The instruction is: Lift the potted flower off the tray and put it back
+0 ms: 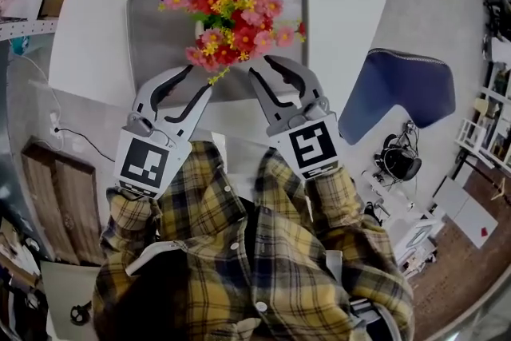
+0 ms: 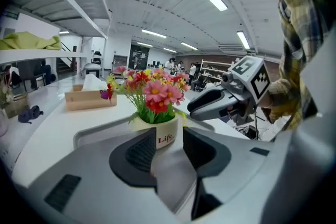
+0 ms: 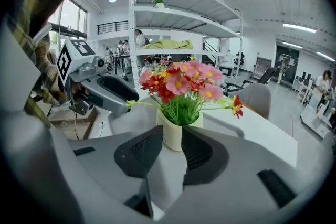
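Left tool [image 1: 201,77], right tool [image 1: 258,64], jaws slightly apart (two, both empty), one potted flower [image 1: 235,12], one tray [image 1: 152,36].

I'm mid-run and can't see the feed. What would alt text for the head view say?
A potted flower with pink, red and yellow blooms stands on a grey tray on a white table. The left gripper and right gripper point at it from the near side, jaws slightly apart and empty. Plaid sleeves fill the bottom edge.

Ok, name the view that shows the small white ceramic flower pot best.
Right gripper view: the pot shows from rim to base. Left gripper view: a jaw covers part of it. Head view: flowers hide it.
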Demonstrator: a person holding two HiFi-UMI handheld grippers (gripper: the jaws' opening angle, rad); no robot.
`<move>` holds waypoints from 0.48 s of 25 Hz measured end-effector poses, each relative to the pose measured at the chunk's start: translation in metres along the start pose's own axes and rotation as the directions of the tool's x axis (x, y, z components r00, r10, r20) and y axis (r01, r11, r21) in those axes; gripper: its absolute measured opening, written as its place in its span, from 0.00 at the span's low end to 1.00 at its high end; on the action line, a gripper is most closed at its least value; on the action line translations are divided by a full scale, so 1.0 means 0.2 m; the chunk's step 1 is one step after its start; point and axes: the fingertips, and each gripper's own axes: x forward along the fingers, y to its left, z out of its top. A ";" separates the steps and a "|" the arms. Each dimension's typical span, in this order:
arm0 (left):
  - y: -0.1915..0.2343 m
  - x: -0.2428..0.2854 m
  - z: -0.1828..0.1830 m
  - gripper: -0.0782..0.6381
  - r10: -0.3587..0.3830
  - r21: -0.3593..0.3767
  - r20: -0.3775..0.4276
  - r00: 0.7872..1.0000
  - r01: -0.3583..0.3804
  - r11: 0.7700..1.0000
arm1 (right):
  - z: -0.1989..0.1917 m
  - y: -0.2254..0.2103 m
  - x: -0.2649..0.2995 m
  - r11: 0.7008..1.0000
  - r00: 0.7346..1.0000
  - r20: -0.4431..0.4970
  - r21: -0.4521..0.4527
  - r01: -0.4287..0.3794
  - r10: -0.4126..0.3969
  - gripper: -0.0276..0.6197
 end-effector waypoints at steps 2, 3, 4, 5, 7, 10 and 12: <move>0.03 0.03 -0.04 0.33 0.001 0.009 -0.022 1.000 0.000 1.000 | -0.03 -0.02 0.04 1.000 1.000 -0.019 -0.019 -0.010 0.009 0.19; 0.05 0.05 -0.06 0.34 -0.001 0.009 -0.030 1.000 0.001 1.000 | -0.04 -0.03 0.06 0.999 1.000 -0.027 -0.028 -0.017 0.016 0.21; 0.06 0.06 -0.07 0.35 -0.002 0.010 -0.037 0.999 0.003 1.000 | -0.04 -0.03 0.07 0.999 0.999 -0.034 -0.033 -0.026 0.025 0.22; 0.08 0.07 -0.08 0.38 -0.003 0.011 -0.044 0.999 0.003 1.000 | -0.05 -0.03 0.09 0.999 0.999 -0.040 -0.037 -0.036 0.035 0.23; 0.11 0.10 -0.09 0.40 -0.001 0.013 -0.052 0.999 0.002 1.000 | -0.07 -0.04 0.11 0.997 0.997 -0.050 -0.045 -0.058 0.055 0.27; 0.15 0.13 -0.10 0.44 -0.010 0.019 -0.057 0.998 0.011 1.000 | -0.09 -0.05 0.14 0.995 0.995 -0.064 -0.056 -0.084 0.080 0.33; 0.16 0.15 -0.10 0.46 -0.024 0.029 -0.062 0.998 0.026 0.999 | -0.10 -0.06 0.16 0.994 0.993 -0.070 -0.057 -0.097 0.093 0.37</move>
